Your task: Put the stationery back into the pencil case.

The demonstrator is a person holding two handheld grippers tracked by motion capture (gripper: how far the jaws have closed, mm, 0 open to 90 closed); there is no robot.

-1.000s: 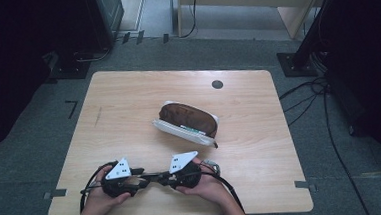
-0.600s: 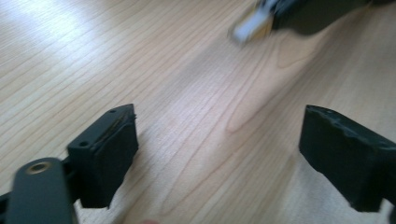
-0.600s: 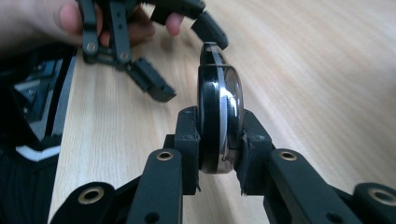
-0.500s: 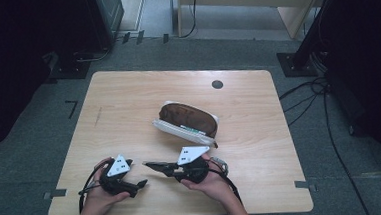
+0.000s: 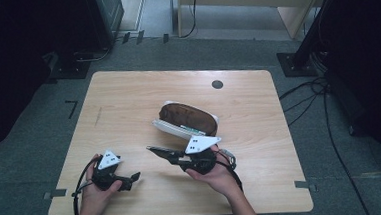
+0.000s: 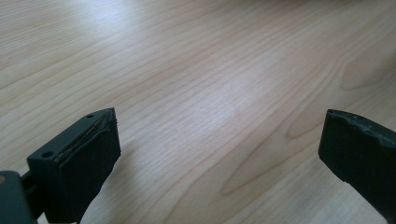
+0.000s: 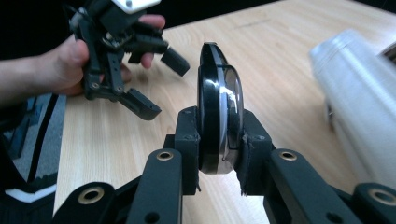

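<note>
In the high view, a thin dark thing (image 5: pixel 161 151) is held out by the right gripper (image 5: pixel 174 156) just in front of the open glasses case (image 5: pixel 186 118) on the table (image 5: pixel 128 99); what it is cannot be made out here. The left gripper (image 5: pixel 132 178) is seen low at the left.

In the left gripper view, wide-apart jaws with nothing between them are seen over bare wood.

In the right gripper view, the thing is shown to be glasses (image 7: pixel 218 112), clamped edge-on. The case (image 7: pixel 355 93) is blurred.

The high view is dim, with dark edges; the pale wooden table (image 5: pixel 128 111) shows soft glare, and the white ribbed case (image 7: pixel 359 107) is blurred, perhaps too close
</note>
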